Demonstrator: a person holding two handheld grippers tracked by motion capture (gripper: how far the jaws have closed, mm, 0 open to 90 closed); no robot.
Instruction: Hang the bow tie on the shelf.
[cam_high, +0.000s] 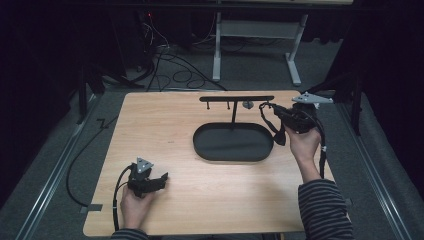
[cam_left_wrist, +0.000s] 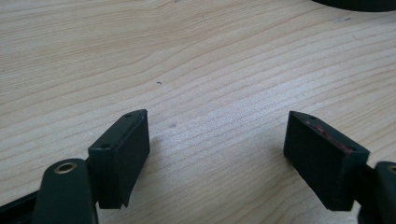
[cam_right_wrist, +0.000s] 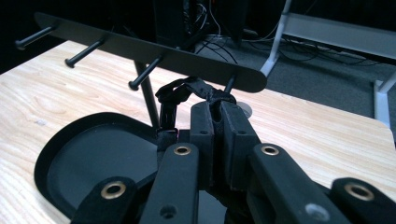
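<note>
A: In the high view, where was the strap?
B: Right of centre, the black strap (cam_high: 274, 125) hung from the right claw (cam_high: 280, 114), beside the hook stand (cam_high: 235, 99) over the oval tray (cam_high: 232, 156).

A: The left gripper view?
B: The left claw (cam_left_wrist: 217, 156) gaped wide over bare worktop (cam_left_wrist: 196, 70), holding nothing.

A: The right gripper view?
B: Jaws were pinched shut on the strap (cam_right_wrist: 180, 93), mid-frame beneath the hook bar.

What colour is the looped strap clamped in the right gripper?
Black; the looped fabric strap in the right gripper shows best in the right gripper view.
</note>
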